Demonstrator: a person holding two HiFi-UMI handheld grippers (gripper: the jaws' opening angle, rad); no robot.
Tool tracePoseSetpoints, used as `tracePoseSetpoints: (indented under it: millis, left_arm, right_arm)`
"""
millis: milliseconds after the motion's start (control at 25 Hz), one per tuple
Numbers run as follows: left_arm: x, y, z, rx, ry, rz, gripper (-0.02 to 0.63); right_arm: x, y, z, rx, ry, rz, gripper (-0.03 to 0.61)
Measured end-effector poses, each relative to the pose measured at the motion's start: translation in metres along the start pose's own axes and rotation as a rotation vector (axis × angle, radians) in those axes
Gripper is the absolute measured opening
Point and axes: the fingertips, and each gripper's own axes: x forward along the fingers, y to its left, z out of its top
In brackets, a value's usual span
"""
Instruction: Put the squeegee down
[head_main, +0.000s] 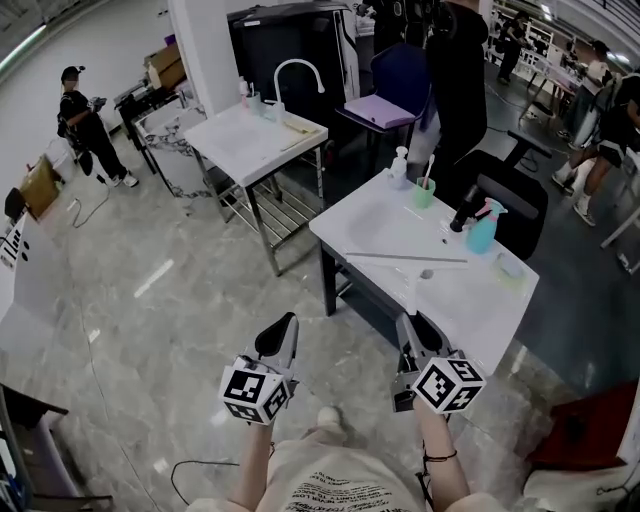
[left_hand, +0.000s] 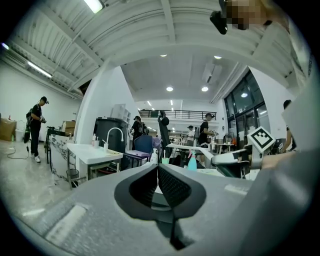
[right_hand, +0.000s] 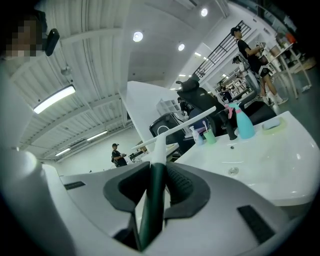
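White sink table (head_main: 470, 300): squeegee (head_main: 410, 259) blade stretched over its front-left part, handle running back across front edge. Right gripper (head_main: 408, 325) clamped on squeegee handle at that edge. Left gripper (head_main: 288, 322) jaws together, empty, off table's left side.

The head camera looks steeply down from above, with the left hand-held gripper (head_main: 287, 322) at seven o'clock, the right hand-held gripper (head_main: 408, 323) at five and the white counter (head_main: 470, 292) at three, while each gripper camera rides close behind its jaws facing level, both sharing that counter's blue spray bottle (right_hand: 244, 123).
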Motion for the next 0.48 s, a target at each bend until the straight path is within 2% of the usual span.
tracePoseSetpoints:
  millis: [480]
  left_arm:
    - [0.062, 0.055, 0.005, 0.001, -0.002, -0.06, 0.023]
  right_arm:
    - [0.074, -0.008, 0.003, 0.033, -0.018, -0.045, 0.1]
